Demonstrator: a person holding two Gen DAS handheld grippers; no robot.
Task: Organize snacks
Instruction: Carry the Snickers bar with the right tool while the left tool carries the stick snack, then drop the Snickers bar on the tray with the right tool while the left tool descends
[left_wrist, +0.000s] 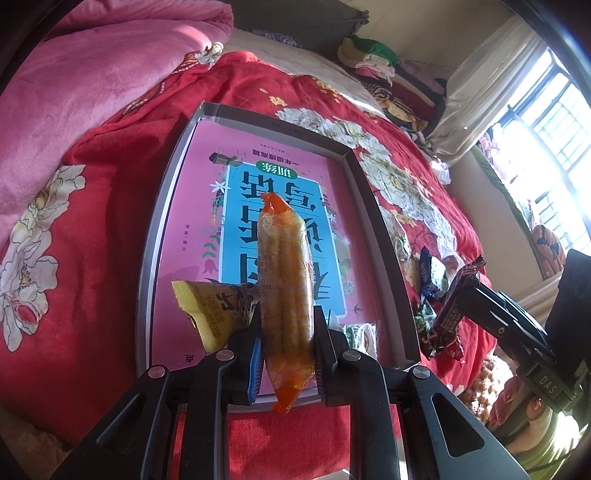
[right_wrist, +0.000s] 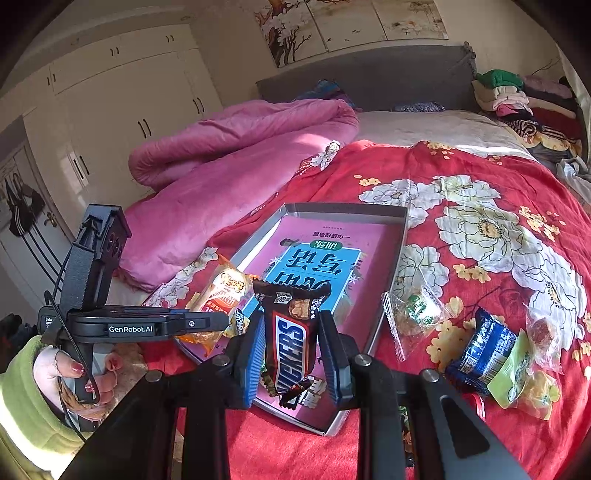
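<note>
A grey shallow tray (left_wrist: 157, 258) with a pink and blue book in it lies on the red flowered bedspread. My left gripper (left_wrist: 286, 317) is shut on a long orange rice cracker packet (left_wrist: 284, 266), held over the tray's near end. A yellow packet (left_wrist: 210, 314) sticks out beside its left finger; I cannot tell whether it is gripped. My right gripper (right_wrist: 291, 321) is shut on a Snickers bar (right_wrist: 291, 347) above the tray's (right_wrist: 391, 280) near corner. In the right wrist view the left gripper (right_wrist: 225, 321) reaches in from the left with the orange packet (right_wrist: 225, 291).
Loose snacks lie on the bedspread right of the tray: a clear packet with a green label (right_wrist: 417, 314), a blue packet (right_wrist: 487, 347), a green-yellow packet (right_wrist: 517, 373). A pink quilt (right_wrist: 229, 162) is heaped at the left. Folded clothes (right_wrist: 517, 99) are stacked at the headboard.
</note>
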